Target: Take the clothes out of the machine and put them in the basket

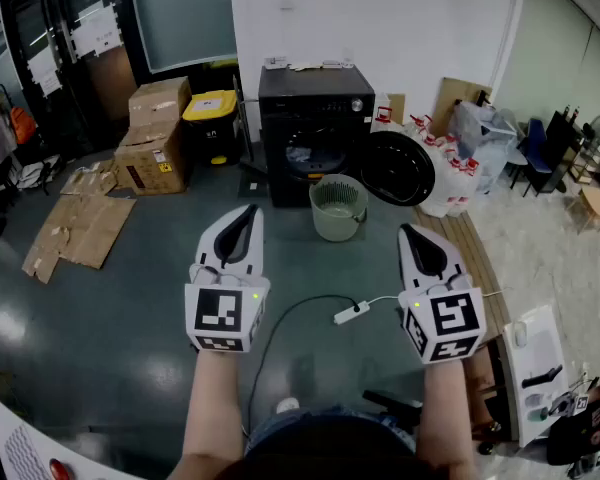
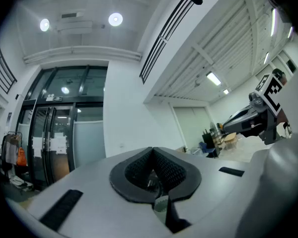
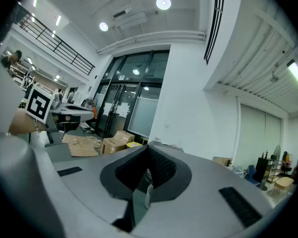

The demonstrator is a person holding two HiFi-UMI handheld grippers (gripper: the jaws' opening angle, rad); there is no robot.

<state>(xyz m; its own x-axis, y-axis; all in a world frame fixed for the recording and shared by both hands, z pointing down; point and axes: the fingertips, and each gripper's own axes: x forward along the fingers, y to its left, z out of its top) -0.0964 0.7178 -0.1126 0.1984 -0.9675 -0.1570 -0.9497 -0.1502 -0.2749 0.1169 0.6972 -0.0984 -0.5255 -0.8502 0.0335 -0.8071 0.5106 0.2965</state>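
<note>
Bright even light, ceiling lamps (image 2: 115, 19) glaring, fisheye bending, dark vignetted corners

The black machine (image 1: 315, 98) stands with its door open, clothes (image 1: 302, 155) in its drum. A pale green basket (image 1: 338, 208) stands upright just before it

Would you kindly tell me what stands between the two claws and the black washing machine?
In the head view, a pale green slatted plastic basket stands just before the black front-loading washing machine, with grey floor around it.
</note>
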